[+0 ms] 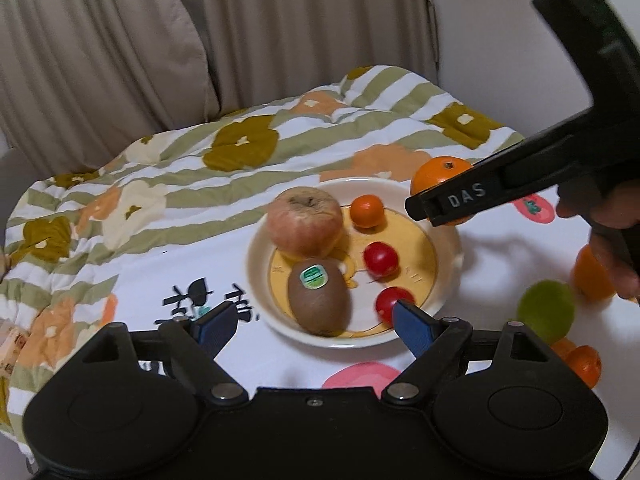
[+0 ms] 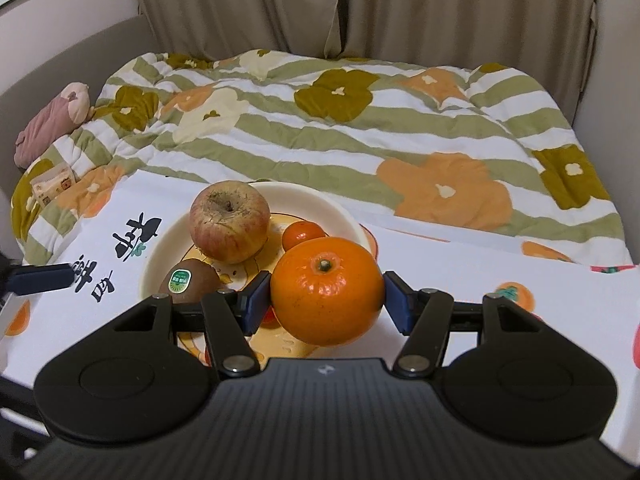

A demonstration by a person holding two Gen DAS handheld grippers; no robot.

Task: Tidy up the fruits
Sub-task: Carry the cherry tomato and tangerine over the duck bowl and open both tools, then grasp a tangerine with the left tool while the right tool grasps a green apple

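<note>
A cream plate [image 1: 256, 256] [image 2: 328, 200] holds an apple [image 1: 304, 222] [image 2: 229, 226], a kiwi [image 1: 319, 300] [image 2: 188, 280], a small mandarin [image 1: 367, 211] [image 2: 303, 233] and two cherry tomatoes [image 1: 381, 259] [image 1: 390, 302]. My right gripper [image 2: 326, 300] is shut on a large orange [image 2: 327, 290] [image 1: 438, 174] and holds it above the plate's right rim. My left gripper [image 1: 314, 326] is open and empty, low over the plate's near edge, its fingers either side of the kiwi.
The plate stands on a white printed sheet [image 1: 132, 280] over a striped floral quilt [image 2: 360, 128]. A lime [image 1: 546, 312], an orange [image 1: 592, 276] and small mandarins [image 1: 584, 364] lie on the sheet at the right. A pink plush toy [image 2: 52, 120] lies far left.
</note>
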